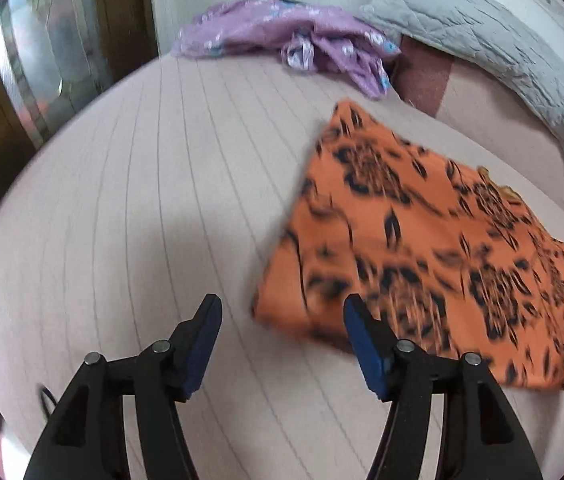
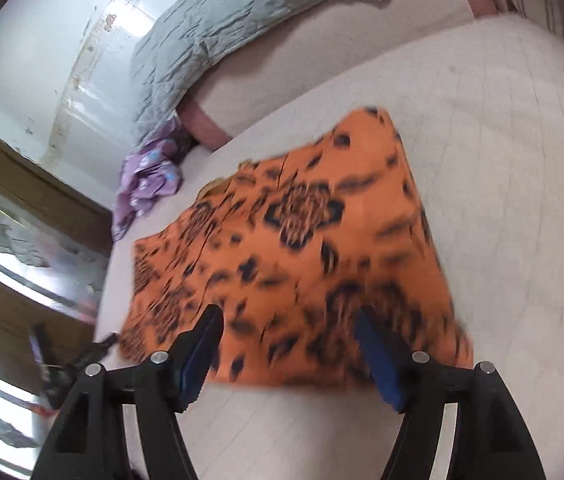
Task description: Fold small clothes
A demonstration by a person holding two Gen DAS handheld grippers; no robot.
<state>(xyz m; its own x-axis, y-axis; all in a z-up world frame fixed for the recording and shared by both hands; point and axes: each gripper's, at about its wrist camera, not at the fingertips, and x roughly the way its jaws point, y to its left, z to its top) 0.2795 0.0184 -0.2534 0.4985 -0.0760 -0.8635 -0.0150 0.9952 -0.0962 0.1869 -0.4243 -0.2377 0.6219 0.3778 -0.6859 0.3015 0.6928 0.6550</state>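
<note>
An orange cloth (image 1: 421,248) with black flowers lies flat on the bed (image 1: 142,200). It looks folded into a neat block with straight edges. The bed has a pale pink cover with thin lines on it.

The left tongs (image 1: 282,340) are wide apart and hold nothing. They hang over the bed, at the near left corner of the orange cloth. One finger is over the bare cover and the other is over the edge of the cloth. I cannot tell if that finger touches it.

The right tongs (image 2: 287,350) are wide apart too and hold nothing. They hang over the near edge of the orange cloth (image 2: 289,256). The blue pads (image 2: 198,360) on the fingers show on the inside. The picture is blurry here, so I cannot tell if the fingers touch the cloth.

A purple cloth (image 1: 282,44) with small blue and white flowers lies bunched up at the far side of the bed, well apart from the orange one. In the right view the purple cloth (image 2: 146,180) sits at the left, near the wall. A grey quilted pillow (image 1: 481,40) rests at the far right, just beside the purple cloth. A brown door (image 1: 42,80) with shiny glass stands to the left of the bed.
</note>
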